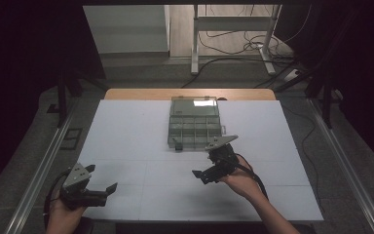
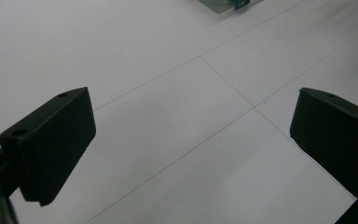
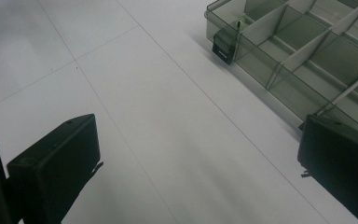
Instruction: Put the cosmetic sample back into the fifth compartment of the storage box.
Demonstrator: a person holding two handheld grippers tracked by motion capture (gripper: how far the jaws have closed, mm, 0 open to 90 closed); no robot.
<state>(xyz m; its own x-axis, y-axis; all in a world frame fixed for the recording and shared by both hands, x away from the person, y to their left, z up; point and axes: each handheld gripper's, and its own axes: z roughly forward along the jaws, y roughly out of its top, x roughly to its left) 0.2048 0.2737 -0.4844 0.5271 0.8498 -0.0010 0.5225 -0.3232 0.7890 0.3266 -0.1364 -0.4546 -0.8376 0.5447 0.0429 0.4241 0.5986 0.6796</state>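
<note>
A clear plastic organizer box [image 1: 195, 127] with several divided compartments sits at the middle back of the white table mat [image 1: 126, 141], its lid [image 1: 195, 105] lying open behind it. In the right gripper view the box [image 3: 307, 56] is at the upper right, and its black latch [image 3: 223, 45] hangs on the near wall. The compartments look empty. My right gripper [image 1: 205, 165] hovers just in front of the box, open and holding nothing [image 3: 198, 163]. My left gripper [image 1: 101, 178] is at the near left corner of the mat, open over bare mat [image 2: 191, 135].
The mat's wooden table edge [image 1: 190, 93] shows behind the box. Metal rails [image 1: 39, 170] run along both sides of the table. On the floor beyond are desk legs [image 1: 195, 44] and cables [image 1: 238, 44]. A corner of the box [image 2: 223, 3] shows at the top of the left gripper view.
</note>
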